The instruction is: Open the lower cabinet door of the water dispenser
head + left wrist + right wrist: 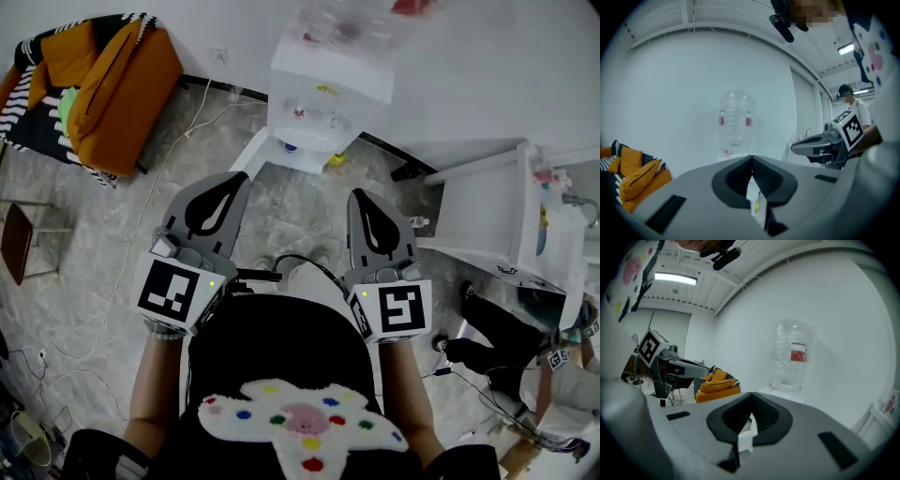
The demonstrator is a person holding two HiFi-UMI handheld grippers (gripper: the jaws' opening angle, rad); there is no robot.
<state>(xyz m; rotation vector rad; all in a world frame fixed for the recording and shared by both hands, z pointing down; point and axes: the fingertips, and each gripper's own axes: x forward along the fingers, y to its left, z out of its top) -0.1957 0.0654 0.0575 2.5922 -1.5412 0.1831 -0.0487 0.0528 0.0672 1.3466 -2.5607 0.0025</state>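
Most of the head view is grey marbled stone floor (112, 244), bare between the person and the plain white wall (469, 84).

- Orange cushioned seat with a black-and-white striped cover (117, 89): far left corner of the floor, cut off by the frame.
- White water dispenser (319, 103): far edge of the floor, against the wall, well apart from both tools.
- Clear plastic bottle with a red label (792, 357), on top of the dispenser: blurred in the head view, sharper in both gripper views.
- Lower cabinet door: steeply foreshortened from above, so I cannot tell whether it is shut or ajar.
- White shelved unit (506, 216): right edge of the floor, partly cut off, with a narrow strip of floor between it and the dispenser.
- Second person in dark trousers (497, 328): near right edge, mostly out of frame.
- Grey left gripper (232, 180) and grey right gripper (362, 197): side by side, pointing towards the dispenser. Both have their jaws closed together with nothing between them.
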